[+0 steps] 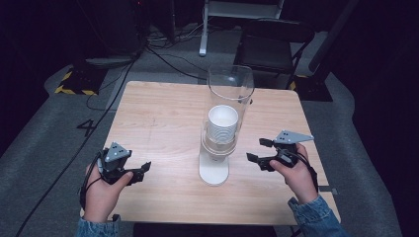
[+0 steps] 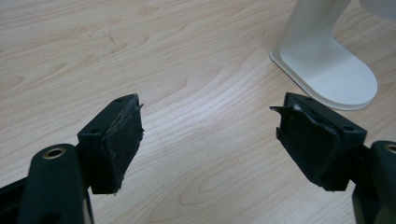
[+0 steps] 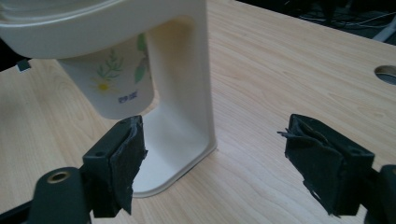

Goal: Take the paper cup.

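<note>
Two black two-jaw grippers sit nearest, each held in a hand with a denim cuff. At seven o'clock on the table, the left gripper (image 1: pixel 129 173) stands spread with nothing between its worn, frayed rubber pads; in the left gripper view they frame bare wood. At four o'clock the right gripper (image 1: pixel 260 150), topped by a grey three-cornered plate, is likewise spread and empty, aimed towards the dispenser and just apart from it.

Between them, at the table's centre, stands the white plastic cup dispenser (image 1: pixel 214 170): a flat rounded foot, a smooth upright back and a ring that carries a clear cylindrical tube (image 1: pixel 230 86). Inside the tube sits a stack of white paper cups (image 1: pixel 223 123), ribbed by their rims. In the right gripper view the lowest cup (image 3: pixel 116 88) hangs below the ring, printed with a yellow daisy and green leaves.

Underneath lies the square pale wood-grain table (image 1: pixel 158 113), matt and lightly scuffed. Beyond it, at twelve o'clock, grey carpet, black cables, a dark folding chair (image 1: pixel 274 44) and yellow-black hazard tape (image 1: pixel 74 90) fade into a dim room.
</note>
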A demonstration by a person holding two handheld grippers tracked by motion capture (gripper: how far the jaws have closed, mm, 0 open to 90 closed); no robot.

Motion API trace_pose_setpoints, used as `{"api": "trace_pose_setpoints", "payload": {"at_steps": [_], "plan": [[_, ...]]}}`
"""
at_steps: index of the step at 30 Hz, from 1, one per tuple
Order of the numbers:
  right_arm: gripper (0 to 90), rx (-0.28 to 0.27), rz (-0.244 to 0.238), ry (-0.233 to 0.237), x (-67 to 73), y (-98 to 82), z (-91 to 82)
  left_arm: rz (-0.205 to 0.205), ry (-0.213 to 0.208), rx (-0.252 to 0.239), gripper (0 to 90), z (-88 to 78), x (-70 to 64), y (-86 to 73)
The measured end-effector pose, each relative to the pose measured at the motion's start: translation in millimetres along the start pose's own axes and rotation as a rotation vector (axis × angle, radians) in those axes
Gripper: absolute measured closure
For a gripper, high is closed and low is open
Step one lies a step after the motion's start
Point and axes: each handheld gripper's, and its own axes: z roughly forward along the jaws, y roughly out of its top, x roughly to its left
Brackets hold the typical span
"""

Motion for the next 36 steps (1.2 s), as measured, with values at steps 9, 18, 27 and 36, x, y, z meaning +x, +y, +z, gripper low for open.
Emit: {"api": "trace_pose_setpoints", "payload": {"at_steps": [9, 18, 27, 36], "plan": [[20.5, 0.006, -0.038, 0.101, 28.1, 3.8, 19.7, -0.001, 0.000, 0.008, 22.1, 0.8, -0.3, -0.4], [18.3, -0.027, -0.056, 0.131, 44.0, 4.8, 38.2, 0.000, -0.001, 0.012, 22.2, 2.5, -0.8, 0.1], [19.8, -0.124, -0.018, 0.155, 48.2, 2.0, 62.7, 0.003, -0.004, 0.015, 22.1, 4.1, -0.9, -0.2], [21.7, -0.215, -0.049, 0.152, 53.3, 0.6, 85.9, -0.003, -0.008, 0.027, 22.1, 6.5, 0.7, -2.4]]}}
